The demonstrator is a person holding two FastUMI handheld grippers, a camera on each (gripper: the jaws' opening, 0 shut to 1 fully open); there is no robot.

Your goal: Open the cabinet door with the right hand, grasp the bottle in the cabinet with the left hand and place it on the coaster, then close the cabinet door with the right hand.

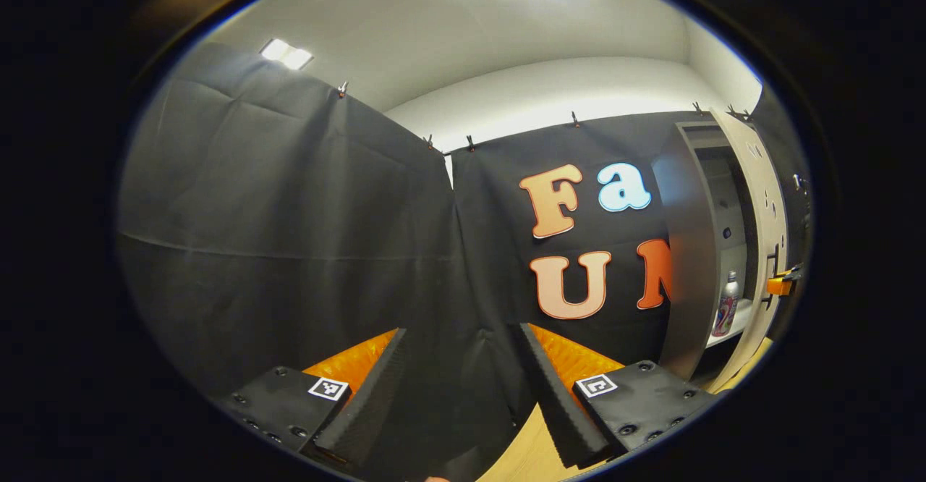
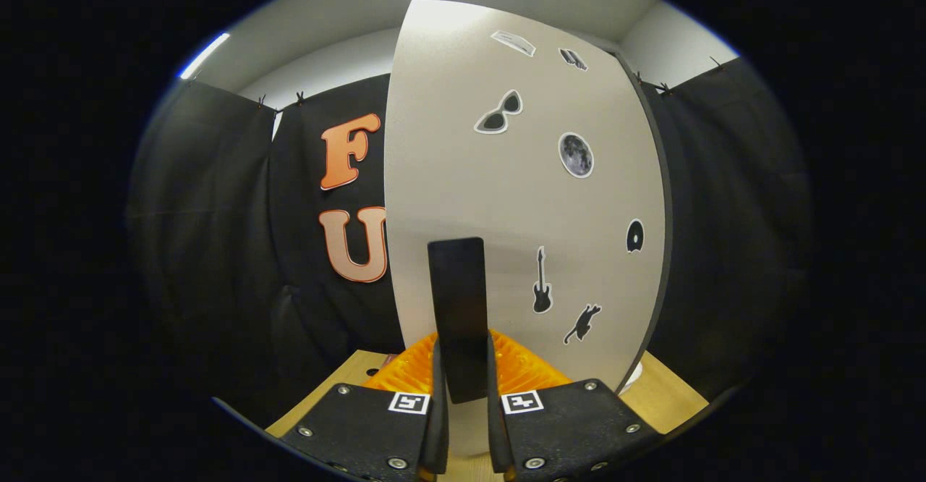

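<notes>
In the left gripper view, the left tool (image 1: pixel 459 388) is held wide open with nothing between its fingers, over the pale wooden bench (image 1: pixel 517 453). Far right, a clear plastic bottle with a pink label (image 1: pixel 725 305) is seen upright on a shelf inside the tall grey cabinet (image 1: pixel 687 265), beside its opened pale door (image 1: pixel 763 200).

In the right gripper view, the right tool (image 2: pixel 463 395) is clamped on the door's flat black handle (image 2: pixel 457 308).
</notes>
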